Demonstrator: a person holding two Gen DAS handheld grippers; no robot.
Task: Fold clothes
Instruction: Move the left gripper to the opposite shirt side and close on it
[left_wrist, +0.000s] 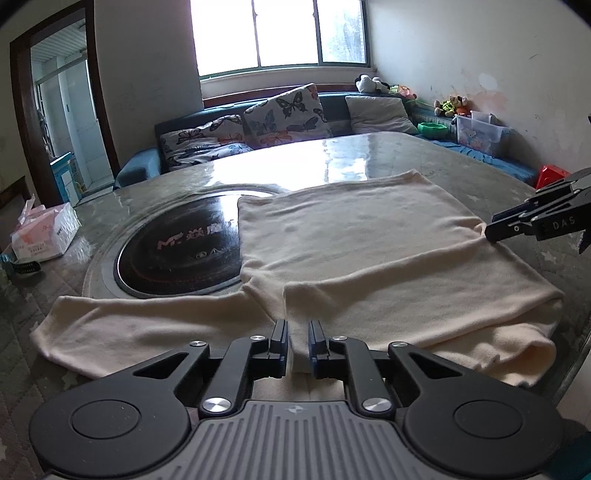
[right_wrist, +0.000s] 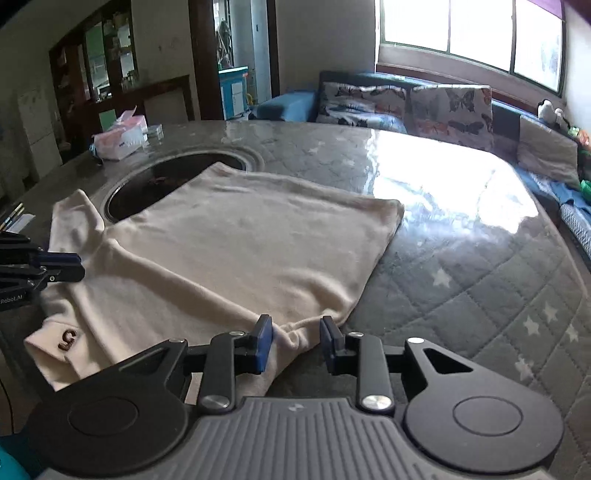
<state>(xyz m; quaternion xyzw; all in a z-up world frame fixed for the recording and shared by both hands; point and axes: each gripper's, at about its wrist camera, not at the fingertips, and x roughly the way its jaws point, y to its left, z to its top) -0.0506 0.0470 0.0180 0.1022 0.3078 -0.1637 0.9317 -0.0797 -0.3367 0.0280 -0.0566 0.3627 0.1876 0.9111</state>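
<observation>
**Both grippers take hold of the shirt's near edge for a fold**

The step in hand looks like the grasp before a fold. The left gripper (left_wrist: 298, 343) sits low at the near edge of the cream long-sleeved shirt (left_wrist: 354, 236), its jaws drawn nearly together with a ridge of the cloth pinched between the pads. The right gripper (right_wrist: 295, 341) stands at the shirt's near right corner; its jaws are partly apart, a bunched fold of fabric lies between them, the left pad touches it, and the right pad appears clear of it, so I judge this grasp not yet made.

Next, the right jaws would need to close on the corner, then both hands lift together and carry the edge away over the body, keeping the cloth taut so it lands flat.

Both grippers tilt downward toward the desk (right_wrist: 461, 280), side by side and well apart.

Beyond the left gripper one sleeve (left_wrist: 110, 325) runs off to its left; further on, the shirt's far part overlaps the dark round inset hob (left_wrist: 177, 254).
</observation>
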